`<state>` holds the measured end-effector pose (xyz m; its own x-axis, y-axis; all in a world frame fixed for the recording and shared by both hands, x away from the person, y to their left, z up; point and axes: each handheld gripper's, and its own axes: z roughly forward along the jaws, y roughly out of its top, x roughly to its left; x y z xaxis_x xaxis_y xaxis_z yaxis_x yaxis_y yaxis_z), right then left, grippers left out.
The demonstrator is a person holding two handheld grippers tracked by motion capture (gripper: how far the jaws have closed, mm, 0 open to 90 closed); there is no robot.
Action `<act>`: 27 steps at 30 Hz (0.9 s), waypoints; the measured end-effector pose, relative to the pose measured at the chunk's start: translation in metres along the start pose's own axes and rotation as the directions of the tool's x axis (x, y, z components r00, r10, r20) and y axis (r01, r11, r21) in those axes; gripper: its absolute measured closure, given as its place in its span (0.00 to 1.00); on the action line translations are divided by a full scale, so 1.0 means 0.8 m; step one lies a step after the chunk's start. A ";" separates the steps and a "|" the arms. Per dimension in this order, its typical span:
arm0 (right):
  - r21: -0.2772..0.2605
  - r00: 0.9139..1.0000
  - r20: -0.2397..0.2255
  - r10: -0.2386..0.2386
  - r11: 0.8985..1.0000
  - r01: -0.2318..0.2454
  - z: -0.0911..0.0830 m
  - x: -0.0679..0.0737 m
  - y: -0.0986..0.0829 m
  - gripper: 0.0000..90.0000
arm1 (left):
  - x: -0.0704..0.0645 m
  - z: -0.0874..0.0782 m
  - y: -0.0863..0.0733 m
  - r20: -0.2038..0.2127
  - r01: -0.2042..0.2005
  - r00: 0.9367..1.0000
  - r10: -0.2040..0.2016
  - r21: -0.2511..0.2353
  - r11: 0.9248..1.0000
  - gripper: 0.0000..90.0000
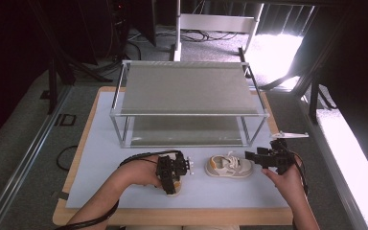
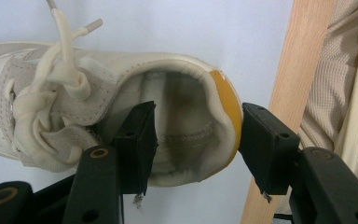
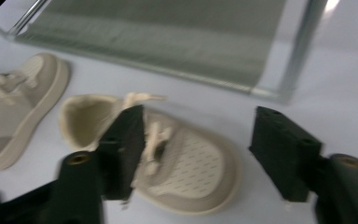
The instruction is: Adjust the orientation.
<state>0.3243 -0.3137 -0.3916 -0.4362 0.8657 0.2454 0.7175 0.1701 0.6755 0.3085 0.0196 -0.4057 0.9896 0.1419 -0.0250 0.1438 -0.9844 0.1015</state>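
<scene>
Left hand-held gripper [image 1: 173, 173]: you held it low at the near-left of the tabletop [image 1: 100, 158]; its jaws straddled the heel collar of the left shoe [image 2: 121, 107], one jaw inside the opening, the other outside against the tan heel patch. The jaws looked close on the collar, but I could not tell whether they were clamped on it or only set around it.

Left shoe: it lay on the pale mat, mostly covered by your gripper in the high view; in the left gripper view its cream laces were knotted and its heel pointed toward the wooden edge of the tabletop.

Right hand-held gripper [image 1: 250, 154]: you held it released, jaws spread wide, just beside the toe end of the right shoe [image 1: 229, 166] and above it, touching nothing.

Right shoe: it sat upright on the mat near the middle front, well apart from your left gripper, sole down, with a perforated toe and cream laces.

Shoe rack [image 1: 187, 88]: a two-tier metal-framed rack with grey shelves stood behind both shoes, toward the far side of the tabletop.

Your forearms: both came in from the near edge.
</scene>
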 end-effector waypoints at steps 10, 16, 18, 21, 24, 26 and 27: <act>0.120 0.997 -0.071 0.001 0.993 0.008 0.019 0.044 0.025 0.46 | 0.000 0.000 0.001 0.003 0.000 1.000 0.000 0.002 1.000 0.52; 0.174 0.996 -0.091 -0.025 0.984 0.040 0.037 0.068 0.035 0.46 | 0.001 0.001 0.001 0.005 0.001 1.000 -0.001 0.005 1.000 0.52; 0.200 0.995 -0.101 -0.027 0.979 0.047 0.043 0.077 0.038 0.46 | 0.000 0.003 0.001 0.014 0.007 1.000 -0.007 0.012 1.000 0.52; 0.233 0.992 -0.118 -0.033 0.971 0.060 0.052 0.088 0.044 0.48 | 0.000 0.006 0.002 0.016 0.001 1.000 -0.001 0.019 1.000 0.52; 0.277 0.990 -0.137 -0.028 0.958 0.066 0.064 0.096 0.051 0.50 | 0.000 0.007 0.002 0.023 0.008 1.000 -0.008 0.018 1.000 0.52; 0.308 0.990 -0.141 -0.029 0.949 0.072 0.073 0.102 0.054 0.51 | 0.000 0.007 0.002 0.025 0.009 1.000 -0.009 0.017 1.000 0.52; 0.318 0.989 -0.143 -0.030 0.945 0.074 0.077 0.105 0.054 0.52 | 0.000 0.007 0.002 0.024 0.008 1.000 -0.008 0.017 1.000 0.52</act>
<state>0.3523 -0.2050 -0.3843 -0.5303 0.7843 0.3221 0.8186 0.3748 0.4352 0.3089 0.0177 -0.4110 0.9878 0.1474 -0.0501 0.1513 -0.9848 0.0848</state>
